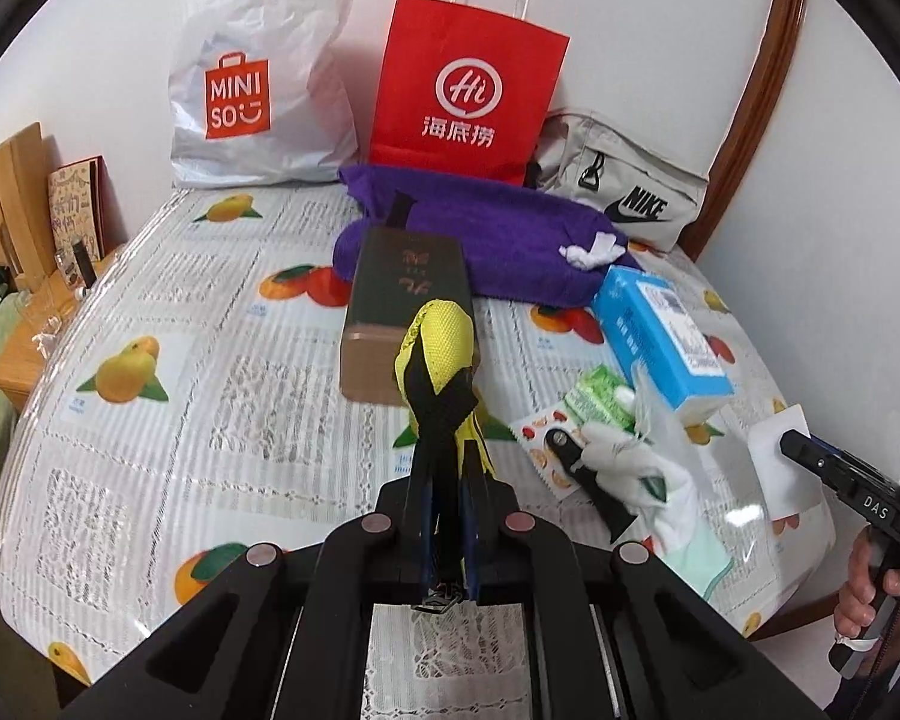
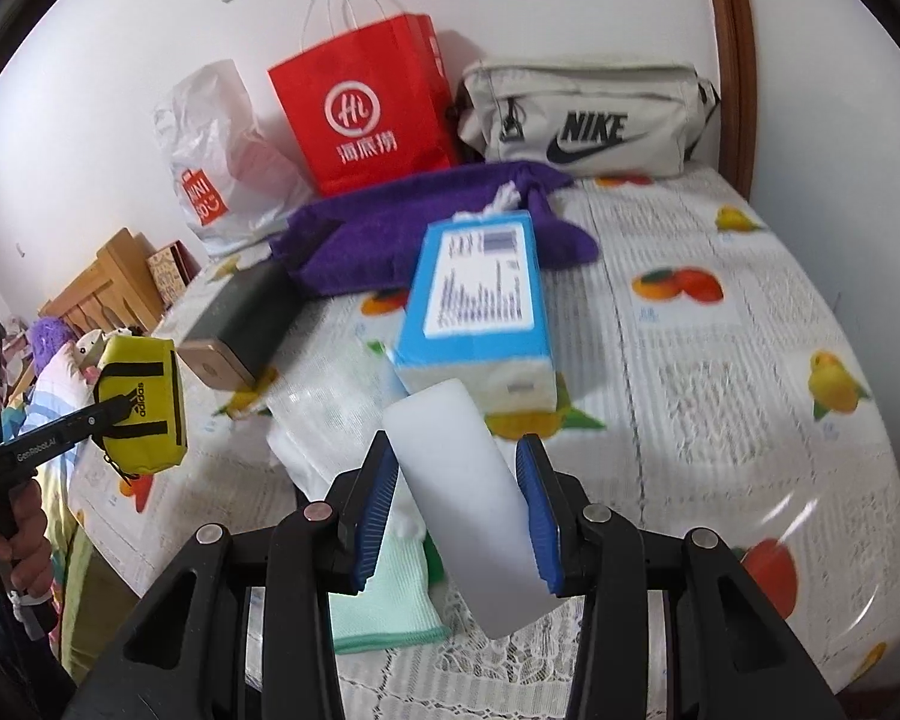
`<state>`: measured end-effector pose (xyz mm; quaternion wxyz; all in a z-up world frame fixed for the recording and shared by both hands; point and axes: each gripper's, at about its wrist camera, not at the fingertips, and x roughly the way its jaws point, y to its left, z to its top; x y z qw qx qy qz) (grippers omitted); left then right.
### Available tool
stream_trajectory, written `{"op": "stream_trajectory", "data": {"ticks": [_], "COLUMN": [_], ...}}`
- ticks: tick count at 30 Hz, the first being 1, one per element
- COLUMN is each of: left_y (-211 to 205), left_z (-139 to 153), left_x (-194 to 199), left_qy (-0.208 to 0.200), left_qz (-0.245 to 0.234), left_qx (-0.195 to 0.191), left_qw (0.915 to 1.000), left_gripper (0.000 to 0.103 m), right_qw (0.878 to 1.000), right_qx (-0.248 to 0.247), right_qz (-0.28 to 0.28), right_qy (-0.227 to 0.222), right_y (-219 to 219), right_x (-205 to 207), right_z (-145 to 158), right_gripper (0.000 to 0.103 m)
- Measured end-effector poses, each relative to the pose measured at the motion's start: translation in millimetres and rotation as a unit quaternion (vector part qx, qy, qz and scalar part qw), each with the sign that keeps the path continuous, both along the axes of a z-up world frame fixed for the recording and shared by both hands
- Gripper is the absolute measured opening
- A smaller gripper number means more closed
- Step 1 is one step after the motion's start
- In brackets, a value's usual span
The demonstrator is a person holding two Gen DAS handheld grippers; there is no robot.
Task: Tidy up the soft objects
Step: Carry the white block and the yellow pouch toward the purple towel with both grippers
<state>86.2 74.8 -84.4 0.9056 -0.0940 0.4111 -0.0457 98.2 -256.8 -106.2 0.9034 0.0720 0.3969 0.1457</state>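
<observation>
Round bench under a glossy fruit-print plastic cloth, crowded along its far edge: white crinkled plastic shopping bag, red paper carrier bag with white cord handles, grey fabric waist bag. In front of those, a rumpled purple terry towel; nearer the middle, a dark green-and-gold rectangular box and a blue-and-white soft tissue pack. Toward the near right edge, a pale mint cloth and a white glove.

Left claw clamped fully shut on the strap of a small yellow-and-black zip pouch, pouch hanging clear of the bench off its left side. Right claw partly open, pads pressed on a white foam-like block, lifted above the near edge.

Risks, as a judgement: thin strap slipping from the pads and dropping the pouch past the bench edge; squashy block twisting out of a light grip; swinging pouch knocking the box.

Block's lower end cut off by the pads; small items by the glove unclear; bag contents hidden.
</observation>
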Motion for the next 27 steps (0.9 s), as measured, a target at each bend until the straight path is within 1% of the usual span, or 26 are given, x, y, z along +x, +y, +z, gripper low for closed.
{"op": "stream_trajectory", "data": {"ticks": [5, 14, 27], "left_y": [2, 8, 10], "left_z": [13, 34, 48], "left_x": [11, 41, 99], "left_qy": [-0.009, -0.02, -0.024], "left_qz": [0.002, 0.009, 0.011], "left_qx": [0.001, 0.005, 0.015], "left_qw": [1.0, 0.9997, 0.9995], "left_gripper": [0.008, 0.008, 0.008], "right_qw": [1.0, 0.998, 0.996], "right_qx": [0.0, -0.008, -0.01], "right_qz": [0.009, 0.023, 0.045], "right_qy": [-0.019, -0.049, -0.08], "right_y": [4, 16, 31], "right_x": [9, 43, 106], "right_z": [21, 54, 83], "right_gripper": [0.041, 0.041, 0.041]}}
